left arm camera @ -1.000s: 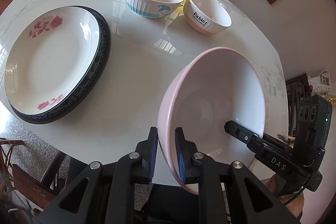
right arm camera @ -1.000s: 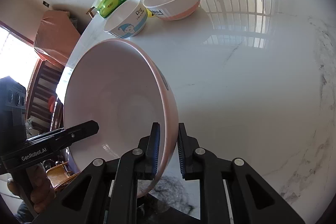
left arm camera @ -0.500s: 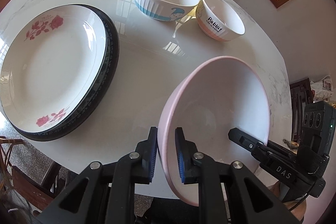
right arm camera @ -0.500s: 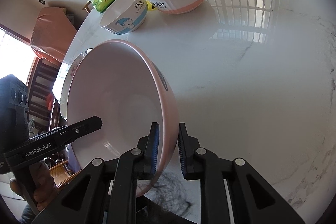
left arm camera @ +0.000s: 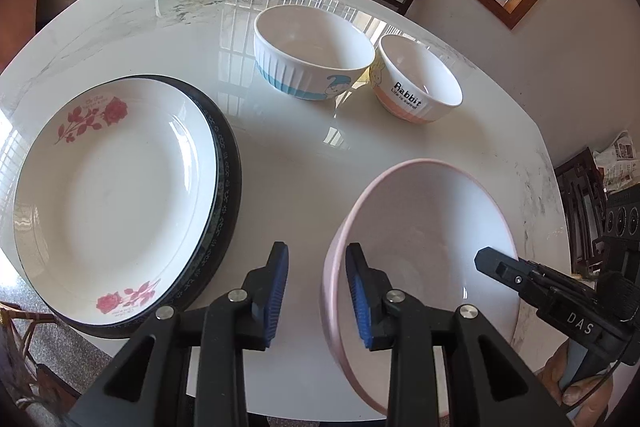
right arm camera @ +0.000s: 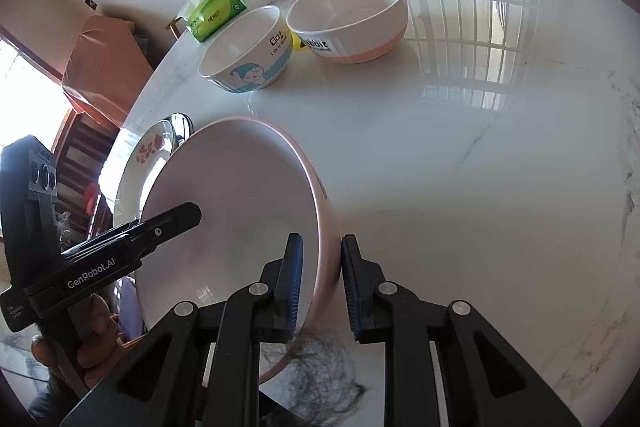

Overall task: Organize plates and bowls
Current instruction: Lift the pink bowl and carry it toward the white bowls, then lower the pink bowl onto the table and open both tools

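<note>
While the left gripper [left arm camera: 316,291] had just been opening off the pink bowl's [left arm camera: 424,239] rim, which stood between its parted pads at lower right, the right gripper [right arm camera: 322,283] alone pinched the opposite wall; the bowl looked liable to tip and slip.

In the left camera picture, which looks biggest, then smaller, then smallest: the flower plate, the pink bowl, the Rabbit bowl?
1. Flower plate
2. Pink bowl, though it sits nearest the camera, so this is unsure
3. Rabbit bowl, farther away
</note>
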Demonstrator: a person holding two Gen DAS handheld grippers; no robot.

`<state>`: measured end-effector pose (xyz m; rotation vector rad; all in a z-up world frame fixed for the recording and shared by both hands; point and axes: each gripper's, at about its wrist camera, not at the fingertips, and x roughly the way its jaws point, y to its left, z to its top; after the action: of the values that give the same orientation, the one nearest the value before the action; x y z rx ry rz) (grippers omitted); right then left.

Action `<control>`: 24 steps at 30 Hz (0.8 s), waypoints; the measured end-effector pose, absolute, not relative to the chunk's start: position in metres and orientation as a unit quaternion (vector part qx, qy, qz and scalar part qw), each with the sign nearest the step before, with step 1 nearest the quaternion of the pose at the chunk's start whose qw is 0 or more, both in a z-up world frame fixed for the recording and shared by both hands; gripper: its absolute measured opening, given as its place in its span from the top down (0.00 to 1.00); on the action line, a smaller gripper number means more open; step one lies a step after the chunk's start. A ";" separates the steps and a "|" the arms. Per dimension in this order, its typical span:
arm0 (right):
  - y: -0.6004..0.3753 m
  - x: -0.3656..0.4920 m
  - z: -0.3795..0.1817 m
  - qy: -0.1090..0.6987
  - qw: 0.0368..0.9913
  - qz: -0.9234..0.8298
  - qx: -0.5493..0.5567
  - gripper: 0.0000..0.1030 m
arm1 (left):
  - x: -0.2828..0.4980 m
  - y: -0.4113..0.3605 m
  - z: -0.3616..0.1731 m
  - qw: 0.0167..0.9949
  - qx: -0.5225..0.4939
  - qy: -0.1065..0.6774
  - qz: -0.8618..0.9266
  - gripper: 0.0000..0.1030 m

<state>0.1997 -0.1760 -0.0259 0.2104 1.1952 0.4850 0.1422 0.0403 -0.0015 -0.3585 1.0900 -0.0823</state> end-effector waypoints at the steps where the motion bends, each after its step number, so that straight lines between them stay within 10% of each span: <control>1: -0.178 0.200 -0.022 0.550 0.798 0.225 0.100 0.80 | 0.139 0.043 0.001 0.841 -0.171 0.512 -0.041 0.71; 24: -0.127 0.267 0.041 0.547 0.761 0.307 0.168 0.79 | 0.219 0.125 0.040 0.830 -0.239 0.503 -0.025 0.65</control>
<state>0.2672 -0.1269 0.0409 0.3664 1.1898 0.6680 0.2187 0.1255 0.0397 -0.5075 1.0680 -0.0529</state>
